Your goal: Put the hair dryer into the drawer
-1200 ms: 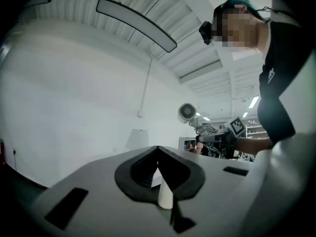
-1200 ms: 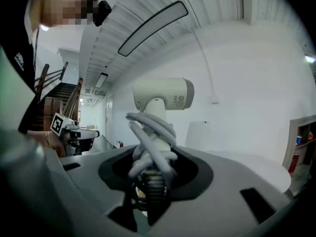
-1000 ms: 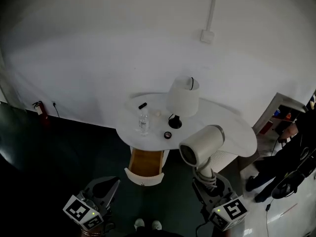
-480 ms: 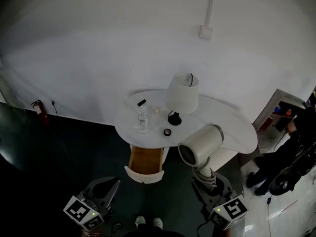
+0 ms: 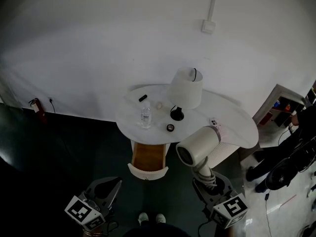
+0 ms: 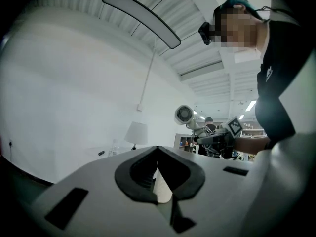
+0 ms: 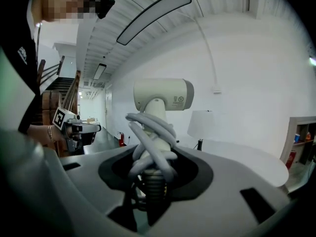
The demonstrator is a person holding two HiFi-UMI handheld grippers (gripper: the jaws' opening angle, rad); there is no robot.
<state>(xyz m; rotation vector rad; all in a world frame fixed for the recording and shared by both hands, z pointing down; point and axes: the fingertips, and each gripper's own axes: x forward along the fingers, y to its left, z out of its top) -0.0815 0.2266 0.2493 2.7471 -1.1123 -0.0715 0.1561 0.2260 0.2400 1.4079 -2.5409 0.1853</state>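
The white hair dryer point(image 5: 198, 145) stands upright in my right gripper point(image 5: 206, 179), whose jaws are shut on its handle, where the grey cord is wound round. In the right gripper view the dryer point(image 7: 163, 95) rises from between the jaws of that gripper point(image 7: 153, 174). The wooden drawer point(image 5: 148, 157) hangs open under the table's front edge, to the left of the dryer and beyond it. My left gripper point(image 5: 111, 185) stays low at the left, short of the drawer. Its tips point(image 6: 158, 149) meet with nothing between them.
The white oval table point(image 5: 232, 122) carries a lamp point(image 5: 186, 89), a clear bottle point(image 5: 145, 117), a small round object point(image 5: 170, 128) and a black item point(image 5: 143, 98). A person point(image 5: 296, 142) stands at the right. A fire extinguisher point(image 5: 37, 107) sits by the wall at the left.
My right gripper has sunk a little with the hair dryer, uncovering a small white item on the table behind it. The left gripper has kept still.
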